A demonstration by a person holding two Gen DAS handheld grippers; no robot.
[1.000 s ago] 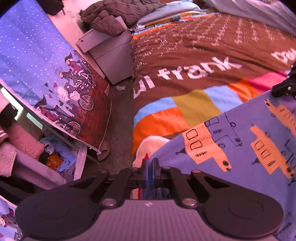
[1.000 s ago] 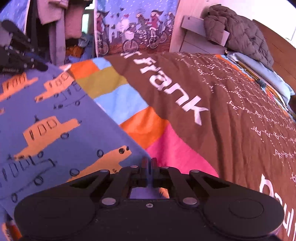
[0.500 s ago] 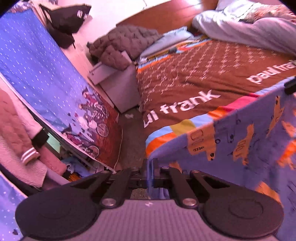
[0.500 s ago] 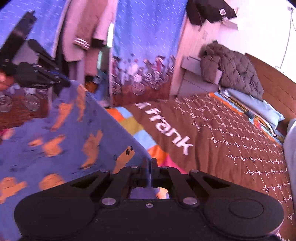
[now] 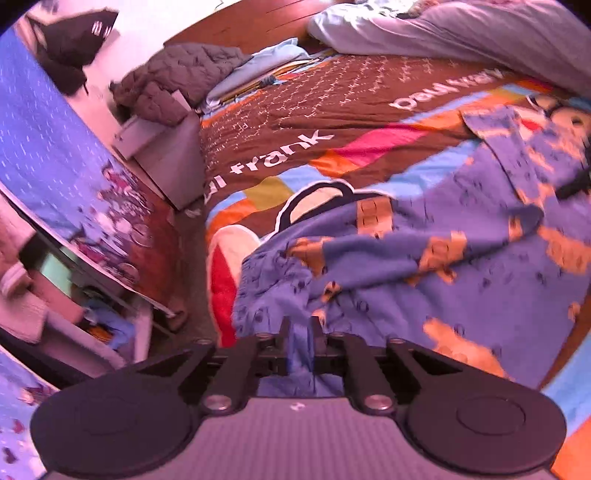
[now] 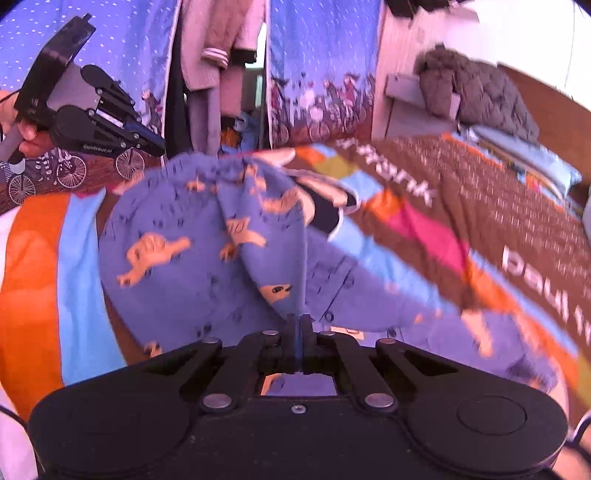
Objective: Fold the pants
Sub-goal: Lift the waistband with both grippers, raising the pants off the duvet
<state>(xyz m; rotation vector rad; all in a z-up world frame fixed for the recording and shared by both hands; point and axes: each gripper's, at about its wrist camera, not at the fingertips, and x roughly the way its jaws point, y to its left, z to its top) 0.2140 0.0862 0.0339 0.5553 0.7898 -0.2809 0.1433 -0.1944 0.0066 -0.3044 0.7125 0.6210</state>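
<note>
The pants (image 5: pixel 424 258) are blue with orange vehicle and animal prints and lie rumpled on the patchwork bed cover (image 5: pixel 314 122). In the left wrist view my left gripper (image 5: pixel 299 325) has its jaws slightly apart with blue fabric between them. In the right wrist view my right gripper (image 6: pixel 300 321) is shut on a fold of the pants (image 6: pixel 207 243), which rise to it in a ridge. The left gripper (image 6: pixel 157 146) shows there at the upper left, apart from the pants, with no cloth seen in it.
A grey nightstand (image 5: pixel 166 155) with a quilted jacket (image 5: pixel 177 77) stands left of the bed. A printed blue curtain (image 5: pixel 55 166) and a cluttered shelf lie along the left. Pillows and a grey duvet (image 5: pixel 461 33) lie at the head of the bed. A narrow floor strip (image 5: pixel 188 240) runs beside the bed.
Both grippers swung the raised pants over and down onto the bed; the cloth now lies folded and rumpled. The left gripper's jaws have parted slightly and it has drawn away from the pants.
</note>
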